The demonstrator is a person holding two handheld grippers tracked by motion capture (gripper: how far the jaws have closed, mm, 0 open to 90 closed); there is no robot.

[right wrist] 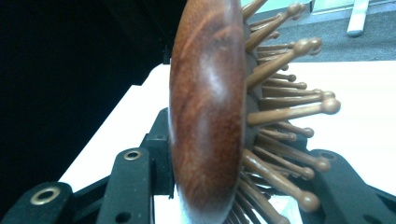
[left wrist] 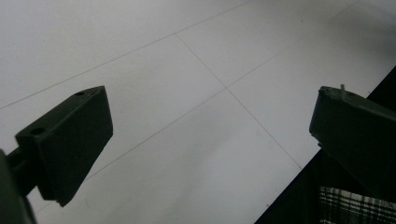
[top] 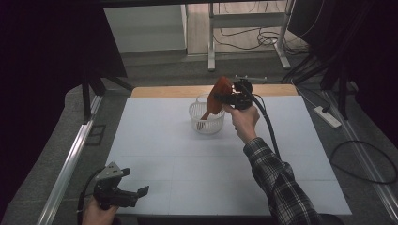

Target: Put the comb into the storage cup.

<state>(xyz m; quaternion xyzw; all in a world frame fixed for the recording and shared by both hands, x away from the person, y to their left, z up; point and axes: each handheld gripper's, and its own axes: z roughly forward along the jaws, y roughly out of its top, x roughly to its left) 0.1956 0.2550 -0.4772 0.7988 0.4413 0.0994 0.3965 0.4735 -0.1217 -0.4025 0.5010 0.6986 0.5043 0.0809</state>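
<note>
At the near left corner of the worktop (top: 155, 140), the left gripper (top: 123, 193) hangs idle, its jaws spread wide with nothing between them (its own view shows bare white surface). Farther off, near the far middle, the right gripper (top: 224, 98) is pinching a wooden brush (top: 217, 97) by its head, pegs to one side, and holds it tilted with the handle end dipping into the white basket (top: 206, 121). I judge the brush half placed: lowering and letting go remain.
</note>
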